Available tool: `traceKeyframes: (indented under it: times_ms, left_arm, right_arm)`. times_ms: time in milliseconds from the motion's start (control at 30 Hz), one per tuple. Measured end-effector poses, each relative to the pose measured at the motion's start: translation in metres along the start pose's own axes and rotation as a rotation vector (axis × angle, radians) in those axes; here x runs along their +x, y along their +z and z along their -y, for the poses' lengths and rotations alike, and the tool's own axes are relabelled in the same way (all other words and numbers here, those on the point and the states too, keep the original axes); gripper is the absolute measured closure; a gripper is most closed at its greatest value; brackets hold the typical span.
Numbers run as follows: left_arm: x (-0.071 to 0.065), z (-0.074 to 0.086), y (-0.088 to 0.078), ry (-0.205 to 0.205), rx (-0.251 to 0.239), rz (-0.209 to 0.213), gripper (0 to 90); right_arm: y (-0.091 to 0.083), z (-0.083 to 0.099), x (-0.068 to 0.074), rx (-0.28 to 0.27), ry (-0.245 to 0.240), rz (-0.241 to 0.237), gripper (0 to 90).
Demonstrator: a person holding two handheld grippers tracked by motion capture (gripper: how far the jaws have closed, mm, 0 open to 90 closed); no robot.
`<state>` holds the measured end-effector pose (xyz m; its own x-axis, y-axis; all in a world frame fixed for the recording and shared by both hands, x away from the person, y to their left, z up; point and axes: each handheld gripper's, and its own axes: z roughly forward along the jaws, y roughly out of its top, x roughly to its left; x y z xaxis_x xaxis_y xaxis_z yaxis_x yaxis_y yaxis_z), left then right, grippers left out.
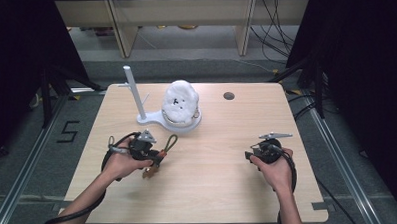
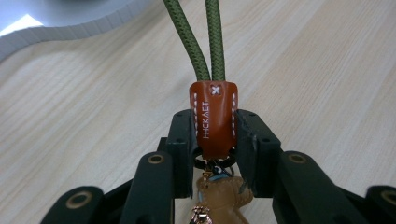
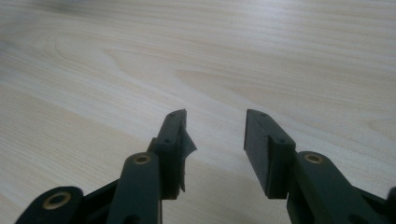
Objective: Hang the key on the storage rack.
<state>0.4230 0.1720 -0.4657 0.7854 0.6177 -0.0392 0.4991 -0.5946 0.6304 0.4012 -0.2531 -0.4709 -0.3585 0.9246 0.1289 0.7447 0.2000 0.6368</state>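
High overhead, two close jaw-level views

In the left gripper view the green cord (image 2: 205, 42) runs off the top edge, loop end unseen. The tan charm (image 2: 224, 196) below the leather tab (image 2: 213, 116) is half hidden betw. the jaws, cut by the bottom edge; shape unclear.

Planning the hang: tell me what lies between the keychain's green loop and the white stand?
Bare wooden table separates the green loop from the white stand, as the high view shows.
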Motion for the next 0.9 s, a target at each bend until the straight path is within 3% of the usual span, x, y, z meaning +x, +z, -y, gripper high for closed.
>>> traceKeyframes:
  times_ms: [200,300,333,367,733,767,900]
  left_arm:
    - [0.003,0.016,-0.011,-0.052,-0.096,-0.007,67.7]
    - [0.003,0.022,-0.017,-0.066,-0.129,-0.017,67.7]
    - [0.002,0.024,-0.018,-0.078,-0.151,-0.023,67.7]
    - [0.003,0.026,-0.020,-0.073,-0.157,-0.028,67.7]
    - [0.002,0.038,-0.035,-0.140,-0.290,-0.068,67.7]
    - [0.003,0.039,-0.037,-0.127,-0.281,-0.081,67.6]
    - [0.003,0.040,-0.040,-0.156,-0.329,-0.090,67.7]
  right_arm:
    - [0.000,0.000,0.001,0.001,0.006,0.000,59.8]
    - [0.000,-0.001,0.005,0.001,0.049,-0.028,59.7]
    - [0.000,-0.001,0.005,0.000,0.049,-0.025,59.7]
    - [0.000,0.000,0.003,-0.003,0.017,-0.022,59.6]
    - [0.002,0.001,0.003,-0.019,0.019,-0.033,59.1]
    - [0.002,0.001,0.003,-0.018,0.020,-0.033,59.0]
    - [0.002,0.001,0.003,-0.015,0.019,-0.033,58.7]
